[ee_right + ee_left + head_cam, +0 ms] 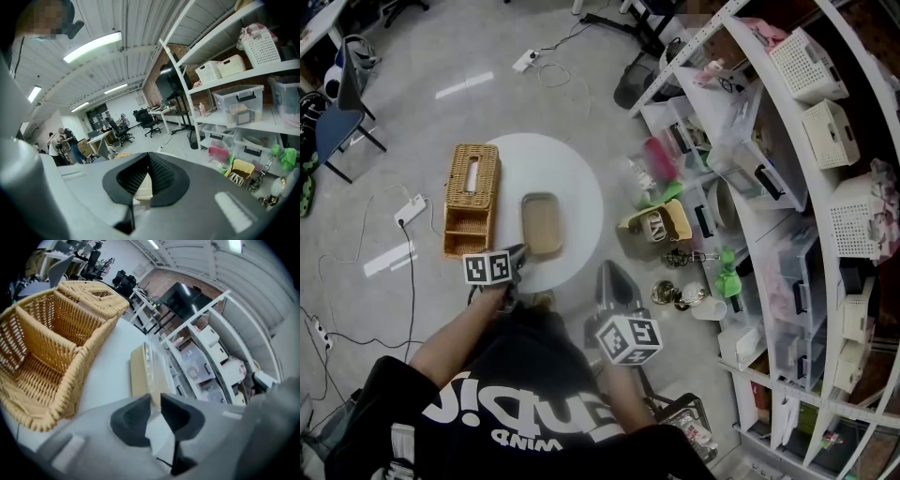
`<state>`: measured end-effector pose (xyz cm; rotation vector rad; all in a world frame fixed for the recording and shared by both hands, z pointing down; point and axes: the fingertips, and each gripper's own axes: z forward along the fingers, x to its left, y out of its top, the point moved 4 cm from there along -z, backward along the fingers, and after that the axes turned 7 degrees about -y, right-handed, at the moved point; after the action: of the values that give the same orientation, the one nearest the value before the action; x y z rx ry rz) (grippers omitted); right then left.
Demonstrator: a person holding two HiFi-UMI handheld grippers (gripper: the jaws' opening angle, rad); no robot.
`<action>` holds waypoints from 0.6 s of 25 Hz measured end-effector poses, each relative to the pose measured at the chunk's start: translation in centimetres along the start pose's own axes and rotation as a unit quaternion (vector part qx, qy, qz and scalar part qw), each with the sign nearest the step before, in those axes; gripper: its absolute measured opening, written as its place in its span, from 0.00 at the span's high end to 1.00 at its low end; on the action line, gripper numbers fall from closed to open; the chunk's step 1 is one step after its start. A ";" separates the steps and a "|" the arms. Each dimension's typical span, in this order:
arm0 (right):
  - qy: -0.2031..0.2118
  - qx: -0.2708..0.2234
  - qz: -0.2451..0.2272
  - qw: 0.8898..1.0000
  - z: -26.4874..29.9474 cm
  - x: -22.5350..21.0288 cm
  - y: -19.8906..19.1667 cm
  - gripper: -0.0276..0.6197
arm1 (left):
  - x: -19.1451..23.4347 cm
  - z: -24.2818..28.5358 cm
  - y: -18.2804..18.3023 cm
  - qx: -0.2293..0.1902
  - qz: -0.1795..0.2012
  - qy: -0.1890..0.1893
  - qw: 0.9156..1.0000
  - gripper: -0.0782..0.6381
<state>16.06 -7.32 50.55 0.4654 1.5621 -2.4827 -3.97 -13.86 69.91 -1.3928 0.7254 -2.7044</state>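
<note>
The basket (472,199) is honey-brown wicker, woven all over. The tray (542,224) is plain tan (with a clear rim in the left gripper view), and the worktop (572,169) is white. The left gripper (517,255) and right gripper (612,275) are pale grey with black fingers (133,420). Each cube (487,267) is white with black square markers. The floor (487,56) is grey, and the shirt (516,394) is black with white lettering.

Jaws, barely apart, perhaps touch tray (142,370) beside basket (47,345).
</note>
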 end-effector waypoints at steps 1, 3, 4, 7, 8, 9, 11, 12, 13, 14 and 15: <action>0.000 0.000 0.000 1.000 0.0 0.0 0.0 0.96 | 0.0 -0.1 0.1 -0.003 -0.002 -0.003 1.000 0.80; 0.001 -0.001 0.000 1.000 -0.1 0.0 0.0 0.96 | -0.2 -0.3 0.2 -0.009 -0.004 -0.008 1.000 0.81; 0.001 -0.001 0.000 1.000 -0.2 0.1 0.1 0.96 | -0.4 -0.4 0.3 -0.012 -0.006 -0.011 1.000 0.81; 0.001 -0.001 0.001 1.000 -0.3 0.1 0.2 0.96 | -0.8 -0.8 0.5 -0.018 -0.006 -0.016 1.000 0.82; 0.002 -0.002 0.002 1.000 -0.3 0.1 0.2 0.96 | -0.8 -1.0 0.5 -0.018 -0.003 -0.016 1.000 0.83; 0.002 -0.002 0.002 1.000 -0.3 0.2 0.2 0.96 | -0.8 -1.2 0.5 -0.018 -0.001 -0.015 1.000 0.84; 0.003 -0.003 0.001 1.000 -0.3 0.3 0.2 0.96 | -0.8 -1.6 0.6 -0.020 0.002 -0.016 1.000 0.84; 0.004 -0.004 0.001 1.000 -0.3 0.3 0.1 0.96 | -0.8 -1.8 0.7 -0.023 0.003 -0.017 1.000 0.84; 0.005 -0.004 0.001 1.000 -0.4 0.4 0.1 0.96 | -0.9 -2.0 0.8 -0.026 0.004 -0.019 0.999 0.84; 0.006 -0.005 0.001 1.000 -0.4 0.4 0.1 0.96 | -0.9 -2.2 0.9 -0.030 0.005 -0.021 0.999 0.84; 0.007 -0.005 0.001 1.000 -0.4 0.5 0.1 0.96 | -1.1 -2.3 1.1 -0.035 0.005 -0.024 0.999 0.84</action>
<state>15.74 -7.02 50.14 0.4833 1.5779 -2.4727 -5.35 -13.70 67.48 -1.4582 0.8278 -2.6529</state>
